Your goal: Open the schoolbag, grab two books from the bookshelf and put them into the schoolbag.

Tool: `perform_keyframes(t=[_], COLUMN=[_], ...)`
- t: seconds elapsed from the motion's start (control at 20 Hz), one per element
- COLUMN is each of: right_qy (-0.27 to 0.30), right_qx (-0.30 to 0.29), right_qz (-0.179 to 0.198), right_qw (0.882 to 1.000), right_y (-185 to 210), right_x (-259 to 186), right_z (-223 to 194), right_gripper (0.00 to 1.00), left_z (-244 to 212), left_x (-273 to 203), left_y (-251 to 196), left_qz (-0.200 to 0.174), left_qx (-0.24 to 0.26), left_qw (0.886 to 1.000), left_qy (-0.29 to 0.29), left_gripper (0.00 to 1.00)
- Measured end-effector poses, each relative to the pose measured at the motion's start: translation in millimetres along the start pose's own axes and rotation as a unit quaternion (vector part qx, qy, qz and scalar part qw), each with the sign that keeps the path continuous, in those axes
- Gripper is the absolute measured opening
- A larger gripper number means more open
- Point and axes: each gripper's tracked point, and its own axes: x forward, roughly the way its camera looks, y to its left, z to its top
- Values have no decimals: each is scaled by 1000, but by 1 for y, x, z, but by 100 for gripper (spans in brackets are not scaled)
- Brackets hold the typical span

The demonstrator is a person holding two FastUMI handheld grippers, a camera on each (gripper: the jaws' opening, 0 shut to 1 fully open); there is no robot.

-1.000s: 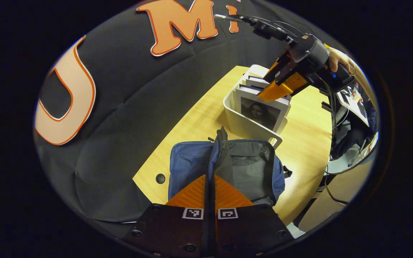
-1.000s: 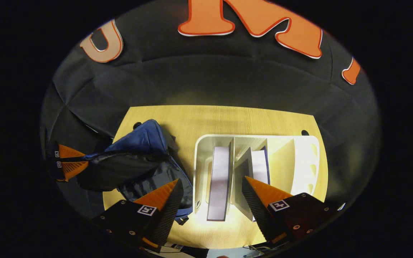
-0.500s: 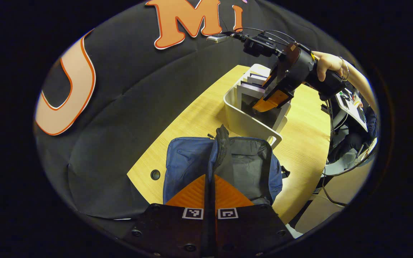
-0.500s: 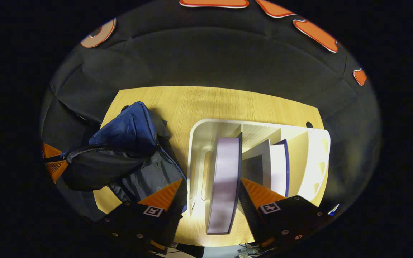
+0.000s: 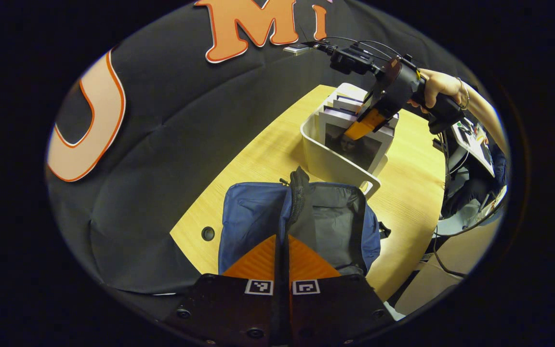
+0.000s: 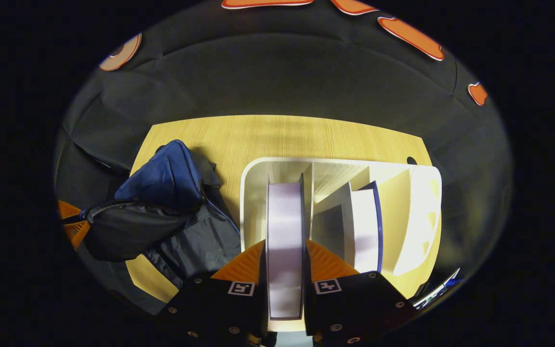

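**Rt tongs clamped on book; lt tongs pinching bag edge**

Rt tongs [image 6: 284, 270]: closed onto first book [image 6: 284, 226], one finger pressed on each cover, page edge facing up btwn them. Book upright in leftmost slot of white bookshelf [image 6: 419, 212], sticking out toward the tongs. Seen from lt gripper view, same tongs [image 5: 365, 126] coming down from above onto that book [image 5: 354, 144], portrait cover facing outward, a hand [image 5: 439, 86] on the handle behind.

Second book [image 6: 365, 229] just to the rt of rt tongs, next slot over, leaning a bit, not touched.

Lt tongs [image 5: 281, 262]: fingers nearly together, only a thin gap, dark zip edge of schoolbag [image 5: 258, 221] running up btwn them; firm grip on it or not, can't tell. Bag mouth open, dark grey lining showing just to the rt of and beyond lt tongs. Bag sits on worktop [image 5: 417, 193], directly ahead of lt tongs; bookshelf [image 5: 325, 166] farther ahead, just past the bag.

From rt gripper view, schoolbag [image 6: 171, 178] off to the left of rt tongs, beside the bookshelf, w/ lt tongs [image 6: 71, 225] at its far left edge.
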Motion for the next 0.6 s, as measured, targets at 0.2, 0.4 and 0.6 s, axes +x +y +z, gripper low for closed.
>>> perform_keyframes(t=[0.2,0.4,0.6], right_qy=[-38,-96,-151], right_qx=[6,-1,-1], right_qz=[5,-1,5], right_qw=[999,995,988], right_y=[-5,-15,-17], right_x=[-35,-92,-154], right_z=[9,20,21], right_gripper=[30,30,29], left_z=[-1,-1,-1], left_x=[2,3,4], left_y=[-2,-3,-7], left_qz=[-1,1,1], left_qx=[-2,-2,2], left_qw=[1000,1000,1000], left_qy=[0,0,-1], left_gripper=[0,0,1])
